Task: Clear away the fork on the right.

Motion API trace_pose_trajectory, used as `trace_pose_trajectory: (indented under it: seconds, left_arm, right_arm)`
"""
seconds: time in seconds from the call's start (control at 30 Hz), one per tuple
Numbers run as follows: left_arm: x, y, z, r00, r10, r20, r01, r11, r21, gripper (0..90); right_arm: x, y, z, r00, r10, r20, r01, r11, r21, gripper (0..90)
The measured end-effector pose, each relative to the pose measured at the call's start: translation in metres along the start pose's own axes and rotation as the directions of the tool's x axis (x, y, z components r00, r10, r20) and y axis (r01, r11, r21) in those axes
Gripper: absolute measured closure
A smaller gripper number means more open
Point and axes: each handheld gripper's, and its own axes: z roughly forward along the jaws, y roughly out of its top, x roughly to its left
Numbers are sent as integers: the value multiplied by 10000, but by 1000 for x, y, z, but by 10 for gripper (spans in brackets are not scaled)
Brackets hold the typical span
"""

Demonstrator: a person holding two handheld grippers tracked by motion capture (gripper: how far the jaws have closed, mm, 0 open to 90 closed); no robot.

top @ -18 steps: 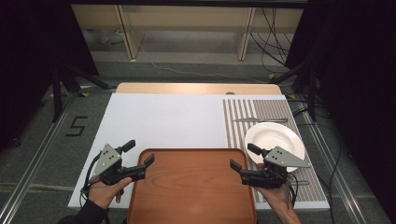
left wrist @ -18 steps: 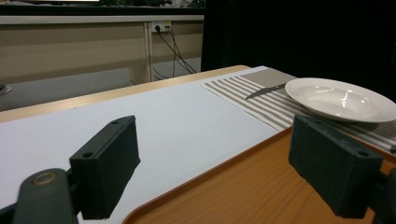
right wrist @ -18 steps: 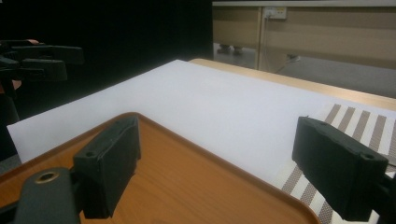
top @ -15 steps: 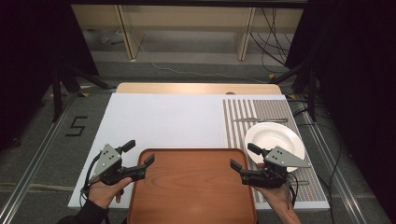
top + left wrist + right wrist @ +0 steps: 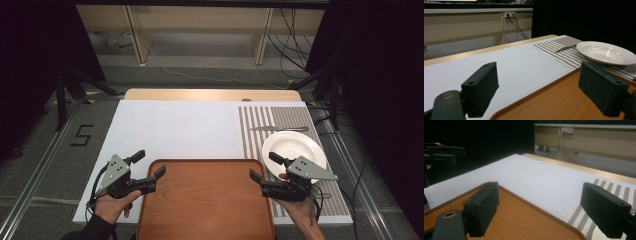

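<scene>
A brown wooden tray (image 5: pixel 205 162) lies at the near edge of the white board, between my two grippers. My left gripper (image 5: pixel 150 164) hovers at the tray's far left corner, open, nothing between its pads. In the left gripper view its jaws (image 5: pixel 541 92) stand wide apart over the tray's rim (image 5: pixel 544 87). At the tray's far right corner my right gripper (image 5: pixel 263 166) is open too. In the right gripper view its jaws (image 5: pixel 540 212) straddle the tray's corner (image 5: pixel 524 217) without touching it. A white plate (image 5: pixel 295 145) rests on a striped placemat (image 5: pixel 280 117) just beyond my right gripper.
A knife (image 5: pixel 277 128) lies on the placemat behind the plate; it is also in the left gripper view as knife (image 5: pixel 565 48) beside plate (image 5: pixel 606 52). The white board (image 5: pixel 175 127) stretches bare ahead of the tray. Table legs and cables stand on the floor beyond.
</scene>
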Motion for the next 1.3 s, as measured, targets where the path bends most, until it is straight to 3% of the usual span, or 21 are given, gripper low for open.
trace_pose_trajectory:
  seconds: [0.3, 0.37, 0.57, 0.73, 0.83, 1.03, 1.3]
  left_arm:
    - [-1, 0, 0, 10000, 4, 2, -4, 10000, -5, 158]
    - [0, 0, 0, 10000, 11, -3, -11, 10000, 12, 158]
    - [-1, -1, 0, 10000, 7, 0, -7, 10000, 43, 158]
    - [0, -1, 1, 10000, -5, -11, 5, 10000, 57, 158]
    - [0, -1, 0, 10000, -18, -20, 18, 10000, 62, 158]
    - [0, -1, 1, 10000, -32, -41, 32, 10000, 90, 158]
    - [0, -1, 1, 10000, -20, -34, 20, 10000, 91, 158]
  right_arm:
    - [-11, 2, -9, 9996, 59, 284, -61, 9999, 85, 161]
    - [-15, 2, -10, 9992, -59, 401, 45, 9994, 348, 161]
    - [-28, -1, -11, 9962, 217, 847, -344, 9878, 1522, 163]
    - [-35, -1, -15, 9958, 406, 818, -551, 9813, 1844, 173]
    - [-39, -1, -17, 9965, 423, 719, -574, 9733, 2223, 174]
    - [-44, -3, -18, 9994, 120, 335, -225, 9422, 3342, 177]
    - [-50, -4, -22, 9989, -339, 318, 176, 9092, 4160, 177]
